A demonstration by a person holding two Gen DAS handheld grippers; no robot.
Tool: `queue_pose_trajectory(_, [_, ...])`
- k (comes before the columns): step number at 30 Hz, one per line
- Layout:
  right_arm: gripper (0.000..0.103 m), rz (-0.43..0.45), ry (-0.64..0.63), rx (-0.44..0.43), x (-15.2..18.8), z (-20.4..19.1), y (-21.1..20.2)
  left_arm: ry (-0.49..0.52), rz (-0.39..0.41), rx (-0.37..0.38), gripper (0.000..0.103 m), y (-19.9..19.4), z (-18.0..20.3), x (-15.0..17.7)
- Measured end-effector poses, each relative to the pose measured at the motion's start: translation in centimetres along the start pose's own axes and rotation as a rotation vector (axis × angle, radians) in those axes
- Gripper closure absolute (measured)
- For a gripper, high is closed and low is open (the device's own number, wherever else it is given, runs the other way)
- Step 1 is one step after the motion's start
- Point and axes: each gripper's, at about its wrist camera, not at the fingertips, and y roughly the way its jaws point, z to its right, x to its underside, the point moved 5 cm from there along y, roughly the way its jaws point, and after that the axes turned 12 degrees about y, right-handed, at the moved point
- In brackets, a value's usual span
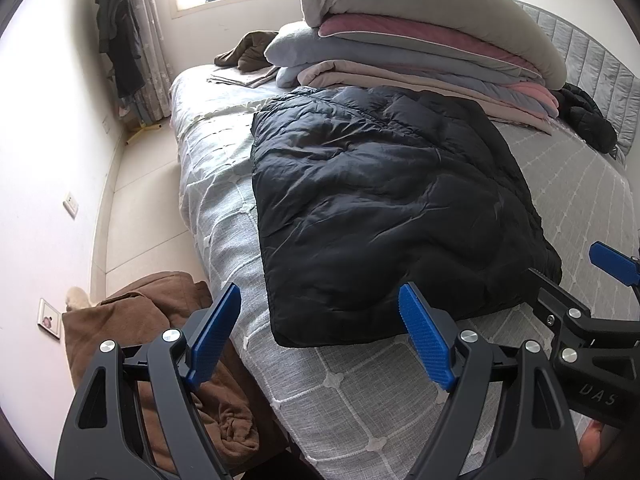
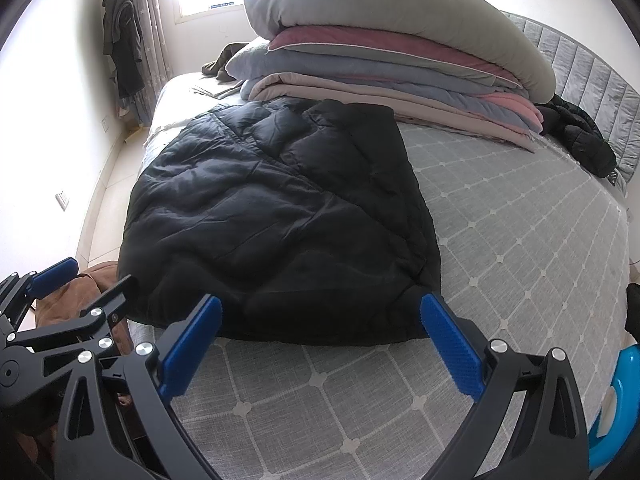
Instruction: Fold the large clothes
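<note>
A black padded jacket (image 1: pixel 380 200) (image 2: pixel 280 220) lies folded into a flat rectangle on the grey bed cover (image 1: pixel 360 392) (image 2: pixel 500 240). My left gripper (image 1: pixel 320 300) hovers open just short of the jacket's near left corner, with nothing between its blue pads (image 1: pixel 216 340). My right gripper (image 2: pixel 322 308) also stands open, just short of the jacket's near edge, and its blue pads (image 2: pixel 452 348) hold nothing. The two grippers sit side by side: the right gripper (image 1: pixel 576 272) shows at the edge of the left wrist view, and the left gripper (image 2: pixel 88 280) at the edge of the right wrist view.
A tall stack of folded quilts (image 1: pixel 420 48) (image 2: pixel 392 60) fills the back of the bed. Another black jacket (image 2: pixel 580 140) lies by the padded headboard. A brown garment (image 1: pixel 160 340) is heaped on the floor at the bed's left. Dark clothes (image 1: pixel 118 40) hang in the corner.
</note>
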Motion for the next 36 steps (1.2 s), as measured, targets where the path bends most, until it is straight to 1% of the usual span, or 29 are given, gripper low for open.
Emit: queue_pose_trajectory(36, [0.007, -0.012, 0.004, -0.01, 0.21, 0.34, 0.12, 0.005, -0.002, 0.001, 0.025, 0.14, 0.13, -0.09])
